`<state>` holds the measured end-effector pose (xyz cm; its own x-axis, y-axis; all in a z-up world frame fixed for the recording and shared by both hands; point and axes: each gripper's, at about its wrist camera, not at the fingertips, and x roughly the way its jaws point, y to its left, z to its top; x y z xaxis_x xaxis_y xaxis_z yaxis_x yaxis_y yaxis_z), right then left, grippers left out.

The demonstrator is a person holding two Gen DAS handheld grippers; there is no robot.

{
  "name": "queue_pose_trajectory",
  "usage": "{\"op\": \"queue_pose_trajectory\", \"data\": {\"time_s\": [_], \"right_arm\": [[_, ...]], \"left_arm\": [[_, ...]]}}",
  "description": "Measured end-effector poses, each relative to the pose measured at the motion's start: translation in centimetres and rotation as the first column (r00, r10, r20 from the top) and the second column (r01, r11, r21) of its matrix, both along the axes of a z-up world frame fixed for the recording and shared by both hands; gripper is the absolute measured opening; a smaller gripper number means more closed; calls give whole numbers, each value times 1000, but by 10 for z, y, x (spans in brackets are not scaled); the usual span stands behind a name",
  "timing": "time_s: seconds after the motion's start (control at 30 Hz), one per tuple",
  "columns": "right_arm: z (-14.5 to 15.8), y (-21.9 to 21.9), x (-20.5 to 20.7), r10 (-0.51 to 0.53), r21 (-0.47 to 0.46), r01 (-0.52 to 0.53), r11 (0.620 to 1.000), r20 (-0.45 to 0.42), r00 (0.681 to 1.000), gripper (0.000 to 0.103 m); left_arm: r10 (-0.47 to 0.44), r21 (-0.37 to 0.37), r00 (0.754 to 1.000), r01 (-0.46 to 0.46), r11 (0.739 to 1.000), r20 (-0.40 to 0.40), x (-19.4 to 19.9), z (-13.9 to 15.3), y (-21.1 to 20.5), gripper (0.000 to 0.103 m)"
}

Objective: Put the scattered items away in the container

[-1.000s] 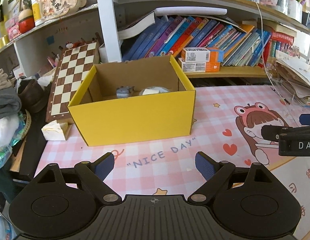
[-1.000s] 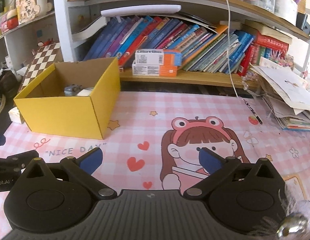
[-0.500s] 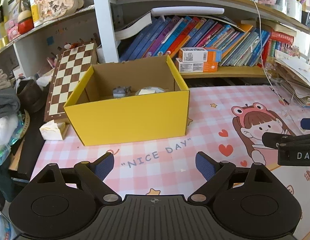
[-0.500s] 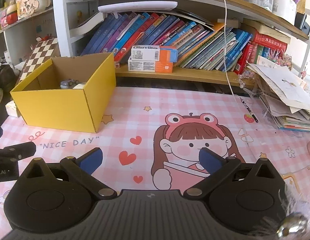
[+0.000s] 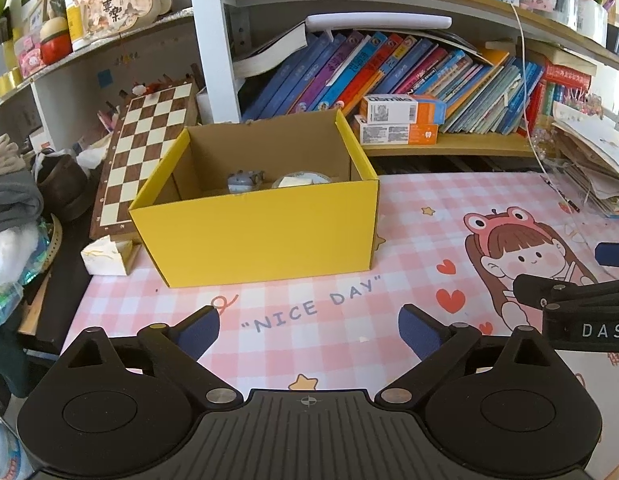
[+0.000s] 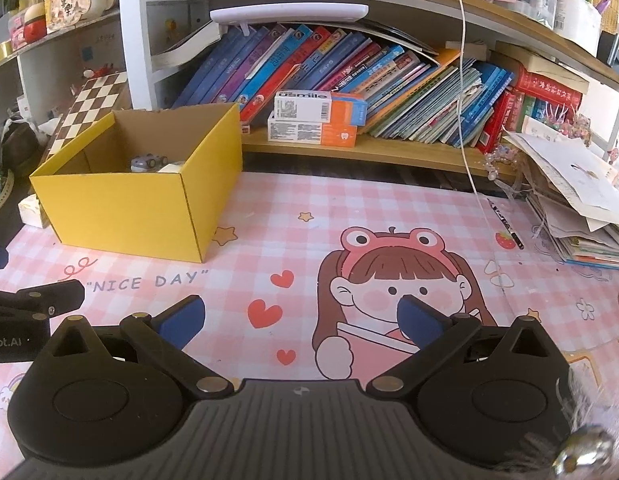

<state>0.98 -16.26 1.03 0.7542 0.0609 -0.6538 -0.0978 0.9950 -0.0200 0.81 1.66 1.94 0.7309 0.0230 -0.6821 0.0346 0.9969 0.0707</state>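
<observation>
Two grippers, jaws spread, near box

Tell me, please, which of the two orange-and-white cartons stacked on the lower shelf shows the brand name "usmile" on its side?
The upper carton shows it, in the right wrist view. The lower carton beneath it shows only fine print and a barcode.

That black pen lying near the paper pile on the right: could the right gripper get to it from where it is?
Probably yes. The right gripper is open and empty, and the pen lies flat on bare mat with nothing between them. The white cable running beside it might snag.
</observation>
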Motion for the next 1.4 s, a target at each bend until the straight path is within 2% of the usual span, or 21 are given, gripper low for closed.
{"op": "queue_pose_trajectory", "data": {"time_s": [0.2,0.43,1.4], "right_arm": [[-1,-3,3,12,1,-12,1000,-2,1000,103],[-1,-3,1,15,2,-15,1000,-1,1000,103],[0,0,1,26,-2,-26,1000,-6,1000,103]], "left_arm": [[16,-10,1000,-16,1000,0,0,0,2,99],[5,18,1000,-5,1000,1,-3,-2,-2,100],[19,-16,999,-19,1000,-26,-1,-7,2,101]]}}
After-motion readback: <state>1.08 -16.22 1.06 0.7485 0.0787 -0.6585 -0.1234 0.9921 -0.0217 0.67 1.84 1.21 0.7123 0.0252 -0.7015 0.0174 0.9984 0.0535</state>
